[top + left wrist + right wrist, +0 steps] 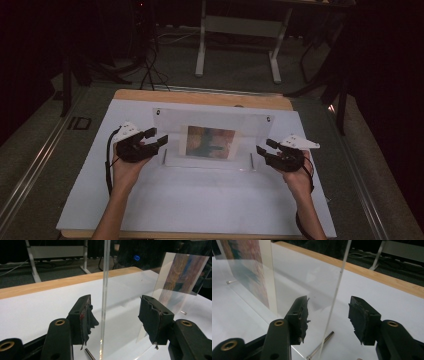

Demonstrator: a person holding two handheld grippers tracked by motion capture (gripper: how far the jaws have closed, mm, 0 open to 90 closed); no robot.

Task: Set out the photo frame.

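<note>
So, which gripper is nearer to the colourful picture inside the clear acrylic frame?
About equal. The left gripper straddles the acrylic frame at its left edge, and the right gripper straddles its right edge. Both are open, not touching. The picture sits midway.

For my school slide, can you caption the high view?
Two open grippers, left and right, flank a clear picture stand on a white table.

Two black tools (150,141) (268,150) with white tops, brass-ringed holes, frayed dark pads, trailing black cables
</note>
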